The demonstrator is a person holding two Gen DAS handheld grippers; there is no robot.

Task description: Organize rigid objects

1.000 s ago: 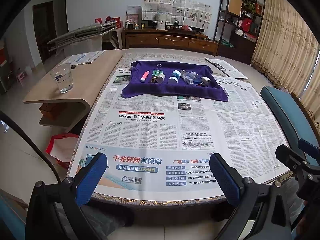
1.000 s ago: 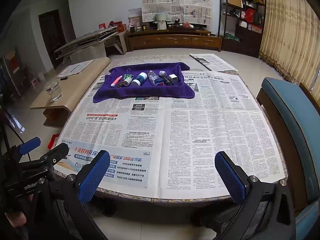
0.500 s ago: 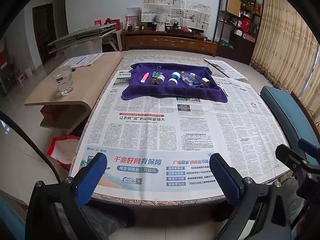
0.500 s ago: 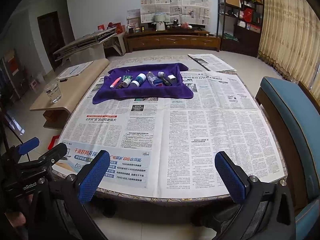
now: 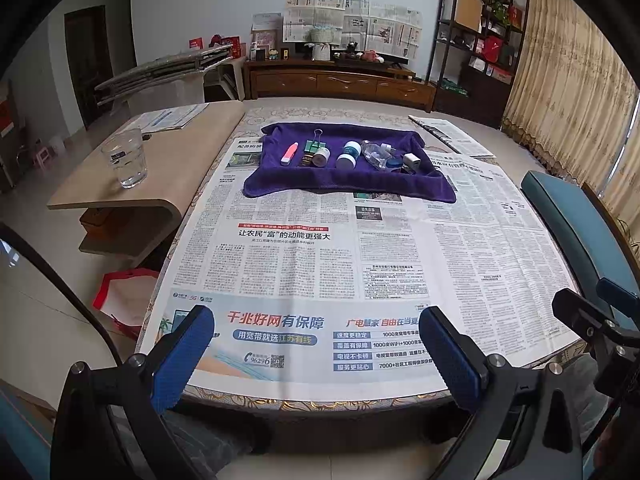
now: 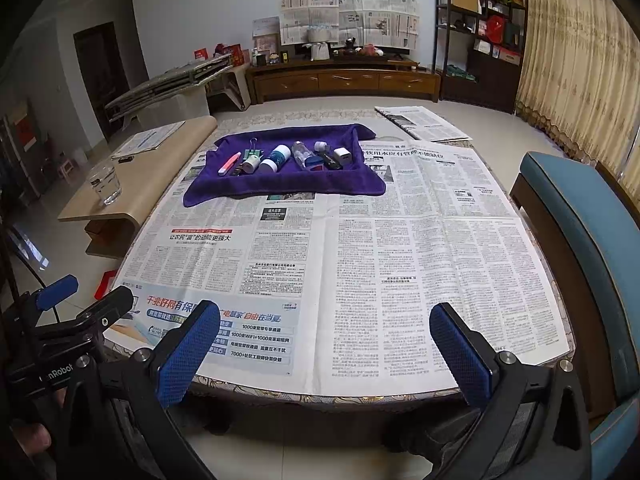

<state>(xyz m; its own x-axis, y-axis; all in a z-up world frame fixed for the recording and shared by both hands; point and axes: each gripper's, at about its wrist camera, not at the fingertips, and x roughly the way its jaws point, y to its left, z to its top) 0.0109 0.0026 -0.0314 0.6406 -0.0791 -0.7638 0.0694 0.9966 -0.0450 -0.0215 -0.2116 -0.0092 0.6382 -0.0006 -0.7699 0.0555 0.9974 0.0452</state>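
Note:
A purple cloth (image 5: 344,184) lies at the far side of the newspaper-covered table (image 5: 304,264); it also shows in the right wrist view (image 6: 288,184). On it lie a pink tube (image 5: 289,153), a green binder clip (image 5: 316,143), small white-capped bottles (image 5: 347,155), a clear plastic bottle (image 5: 376,153) and a white charger (image 5: 412,160). My left gripper (image 5: 316,344) is open and empty over the near table edge. My right gripper (image 6: 326,344) is open and empty beside it, also at the near edge.
A low wooden side table (image 5: 132,168) with a drinking glass (image 5: 125,158) stands to the left. A blue-cushioned chair (image 6: 580,248) is at the right. A folded newspaper (image 6: 420,122) lies at the far right of the table. A red bag (image 5: 120,296) sits on the floor.
Both views have shifted slightly; the cloth and its objects sit a little lower and nearer in the frames. Both grippers stay open and empty.

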